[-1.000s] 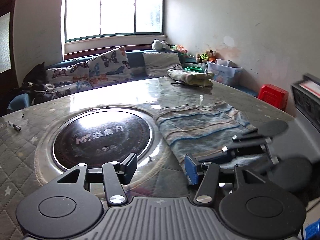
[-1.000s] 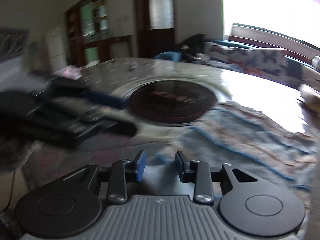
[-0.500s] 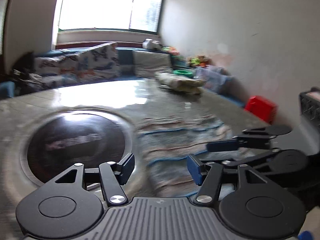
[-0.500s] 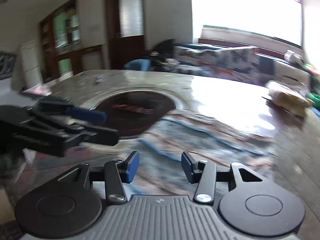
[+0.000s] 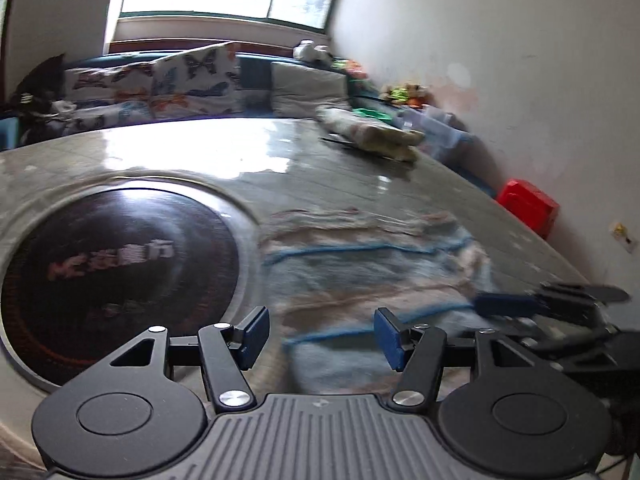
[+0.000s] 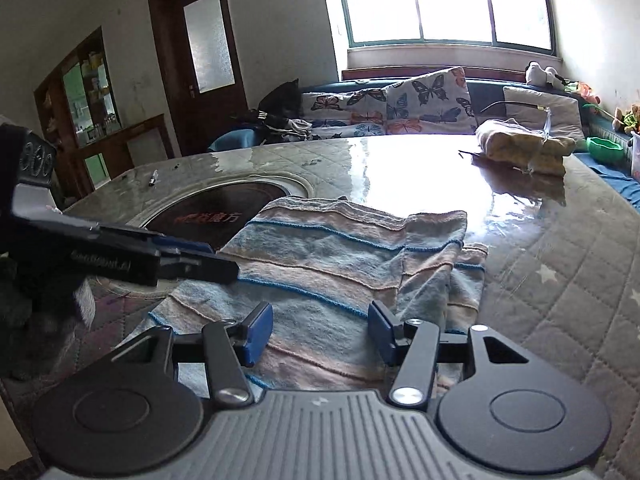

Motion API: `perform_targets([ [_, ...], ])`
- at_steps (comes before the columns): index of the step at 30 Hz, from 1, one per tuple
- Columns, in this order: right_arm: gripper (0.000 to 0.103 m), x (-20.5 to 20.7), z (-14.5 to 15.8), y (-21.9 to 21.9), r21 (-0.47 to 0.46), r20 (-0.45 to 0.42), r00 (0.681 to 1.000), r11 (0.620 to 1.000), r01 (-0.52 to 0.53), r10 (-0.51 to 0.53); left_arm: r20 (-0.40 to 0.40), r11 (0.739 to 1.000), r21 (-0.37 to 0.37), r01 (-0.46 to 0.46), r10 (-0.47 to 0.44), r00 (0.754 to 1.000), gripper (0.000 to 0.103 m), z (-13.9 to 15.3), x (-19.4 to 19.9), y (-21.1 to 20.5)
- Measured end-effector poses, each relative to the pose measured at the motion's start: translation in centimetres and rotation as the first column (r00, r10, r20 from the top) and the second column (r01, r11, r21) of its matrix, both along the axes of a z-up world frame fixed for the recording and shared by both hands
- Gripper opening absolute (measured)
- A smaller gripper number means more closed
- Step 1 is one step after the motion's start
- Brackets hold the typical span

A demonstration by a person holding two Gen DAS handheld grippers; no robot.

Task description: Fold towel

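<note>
Your left gripper (image 5: 321,336) has its blue pads spread wide with nothing between them; it sits over the near edge of the towel (image 5: 372,276). Your right gripper (image 6: 320,330) is likewise spread and empty, low over the towel's near end.

The towel, striped in blue, tan and pale grey, lies flat on the quilted table (image 6: 560,280), just right of the dark round inset plate (image 5: 116,264). In the right wrist view its left edge overlaps the plate's metal rim. Its far right corner is doubled over, leaving a raised fold.

Hard to read: the left wrist view is motion-blurred, so the towel's stripes and the plate's lettering smear. The towel's near edge is hidden under both gripper bodies, so you cannot tell whether either pad touches cloth. Your right gripper shows in the left view only as a blurred dark shape at the frame's right edge.

A second bundled cloth (image 6: 524,146) sits well apart at the far side of the table. Beyond it, butterfly-print cushions (image 6: 400,108) under the window.
</note>
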State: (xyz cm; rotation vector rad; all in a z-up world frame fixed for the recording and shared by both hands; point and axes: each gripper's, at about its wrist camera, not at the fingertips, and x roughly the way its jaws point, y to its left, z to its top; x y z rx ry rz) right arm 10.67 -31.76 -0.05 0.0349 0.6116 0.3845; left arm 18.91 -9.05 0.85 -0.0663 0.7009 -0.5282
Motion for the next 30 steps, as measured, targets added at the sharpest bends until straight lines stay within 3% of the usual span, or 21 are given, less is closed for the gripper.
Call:
perform_targets([
  [5,0.056,0.1,-0.3,-0.1,0.009,0.004,1.000,1.000,-0.006,0.006,0.039,0.998,-0.022,0.053,-0.052,0.998,0.061,1.6,0.8,-1.6],
  [10,0.056,0.2,-0.6,-0.2,0.019,0.006,1.000,1.000,-0.011,0.011,0.027,0.995,-0.003,0.095,-0.095,0.995,0.061,1.3,2.9,-4.4],
  [16,0.056,0.2,-0.5,-0.6,0.028,0.013,1.000,1.000,-0.008,0.007,-0.019,0.999,0.038,0.014,-0.013,1.000,0.059,0.3,6.3,-4.3],
  [20,0.056,0.2,-0.2,-1.1,0.042,0.020,1.000,0.999,0.003,-0.003,0.001,1.000,-0.002,0.014,-0.014,1.000,0.059,1.5,5.8,-4.3],
  [23,0.057,0.1,-0.2,-1.0,0.043,0.022,1.000,0.999,0.002,-0.003,0.033,0.996,-0.002,0.084,-0.084,0.996,0.059,2.1,5.0,-5.9],
  [25,0.057,0.1,-0.2,-1.0,0.044,0.023,1.000,0.999,0.002,-0.003,0.054,0.994,0.032,0.108,-0.110,0.992,0.056,1.9,4.9,-7.1],
  [27,0.057,0.1,-0.1,-0.9,0.046,0.025,1.000,0.999,0.002,-0.003,0.034,0.993,0.044,0.112,-0.113,0.993,0.043,1.2,5.6,-7.9],
  [30,0.057,-0.1,-0.1,-1.0,0.044,0.032,0.999,0.999,0.008,-0.009,0.009,0.994,0.058,0.098,-0.099,0.995,0.036,0.4,6.8,-8.3],
])
